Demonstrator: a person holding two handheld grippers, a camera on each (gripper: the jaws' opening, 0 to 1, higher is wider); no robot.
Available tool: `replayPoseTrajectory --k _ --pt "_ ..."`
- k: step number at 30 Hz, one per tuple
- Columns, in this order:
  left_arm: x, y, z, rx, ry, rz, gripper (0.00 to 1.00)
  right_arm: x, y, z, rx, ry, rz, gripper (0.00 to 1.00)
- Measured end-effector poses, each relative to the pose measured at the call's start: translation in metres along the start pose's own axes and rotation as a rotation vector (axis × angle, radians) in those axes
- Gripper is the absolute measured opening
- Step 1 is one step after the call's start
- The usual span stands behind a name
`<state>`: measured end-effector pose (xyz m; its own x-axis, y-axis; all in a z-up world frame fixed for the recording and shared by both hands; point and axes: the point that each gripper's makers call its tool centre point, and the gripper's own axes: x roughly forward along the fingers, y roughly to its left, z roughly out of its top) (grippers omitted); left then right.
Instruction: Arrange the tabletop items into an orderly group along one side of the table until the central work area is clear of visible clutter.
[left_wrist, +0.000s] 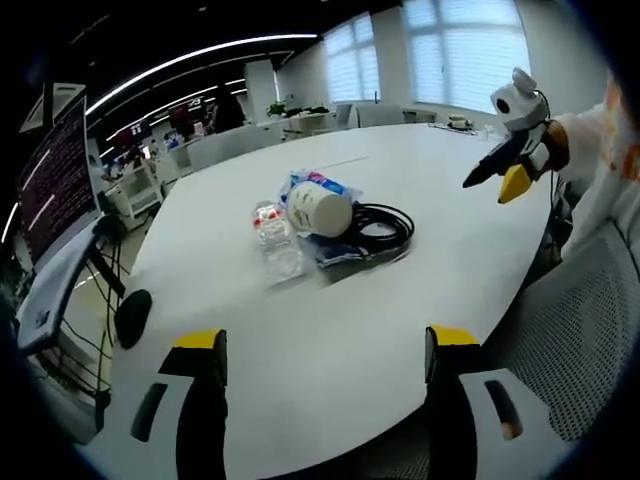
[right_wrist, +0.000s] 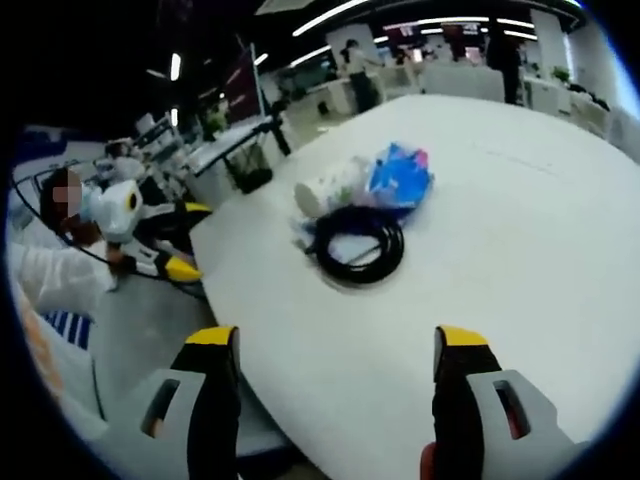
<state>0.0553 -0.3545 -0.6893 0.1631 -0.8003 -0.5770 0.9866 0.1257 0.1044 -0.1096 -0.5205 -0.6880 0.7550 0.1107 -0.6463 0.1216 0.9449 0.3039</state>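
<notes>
table (left_wrist: 420, 230): big white oval, bare surface running out ahead of both sets of fingers
pile: everything's bunched mid-table, well ahead of the left gripper (left_wrist: 325, 345) and just as far ahead of the right gripper (right_wrist: 338, 342), nothing between the fingers and the pile
cable (left_wrist: 380, 225): black coil, lying flat, touching the cup and bag; in the right gripper view it's the closest bit of the pile to the fingers
bag (right_wrist: 400, 175): blue crinkly packet, partly under the cup, on the far side of the coil from the right fingers
cup (left_wrist: 320, 208): white paper one, tipped on its side on the bag
bottle (left_wrist: 275, 240): clear plastic, lying down beside the cup
monitor (left_wrist: 55, 180): off the table, left of the left fingers
left gripper: hanging over the near edge, yellow-tipped fingers spread wide, nothing in them
right gripper: also over the table edge, fingers spread wide, holding nothing
</notes>
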Motion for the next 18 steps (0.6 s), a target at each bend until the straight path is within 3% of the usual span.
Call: replayPoseTrajectory --k 12,18 --pt "-0.001 0.001 0.0 0.008 -0.004 0.006 0.82 0.009 0.001 0.006 -0.071 0.028 0.025 0.76" --pt "-0.001 0.001 0.001 0.004 -0.008 0.005 0.82 0.01 -0.009 0.014 -0.094 0.036 0.023 0.75"
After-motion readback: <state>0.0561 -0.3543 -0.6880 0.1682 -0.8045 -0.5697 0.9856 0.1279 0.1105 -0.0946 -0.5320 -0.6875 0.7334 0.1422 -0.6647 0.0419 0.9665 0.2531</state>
